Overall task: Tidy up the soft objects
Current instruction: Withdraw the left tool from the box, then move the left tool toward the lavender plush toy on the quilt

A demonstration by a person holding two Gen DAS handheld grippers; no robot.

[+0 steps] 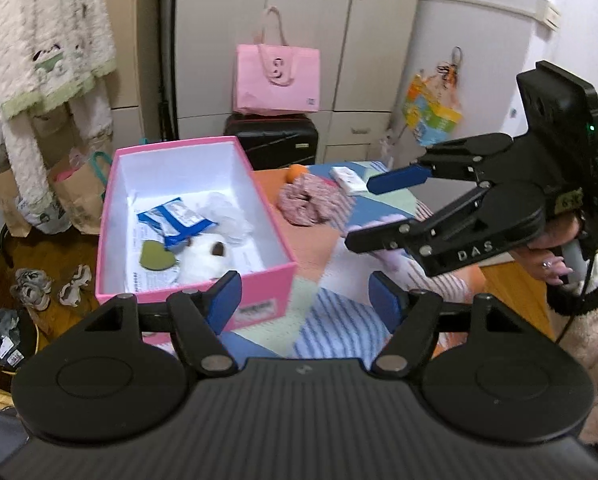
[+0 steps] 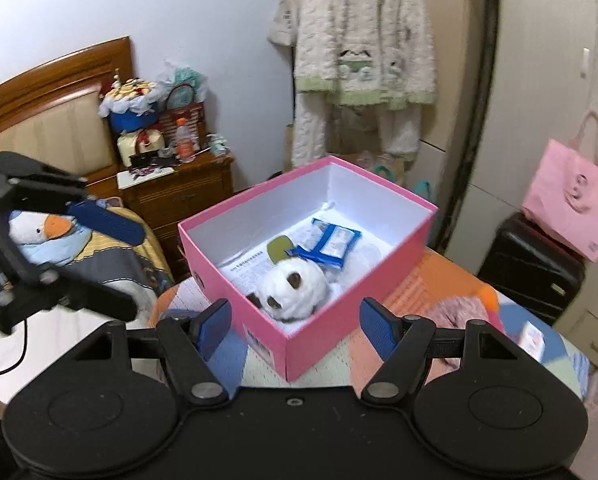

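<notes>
Both grippers hung with jaws apart and nothing between them, the left [image 1: 301, 300] and the right [image 2: 295, 326]. The pink box [image 2: 319, 332] sat on the patchwork table [image 1: 339, 332], a white plush [image 2: 293, 288] inside. A knit scrunchie [image 1: 313, 202] lay at the box's three o'clock.

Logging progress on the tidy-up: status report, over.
Left gripper and right gripper open, empty. White plush in pink box. Pink knit piece on patchwork cover. Nothing blocking.

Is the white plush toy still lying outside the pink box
No, the white plush toy lies inside the pink box, beside a blue and white packet.
</notes>
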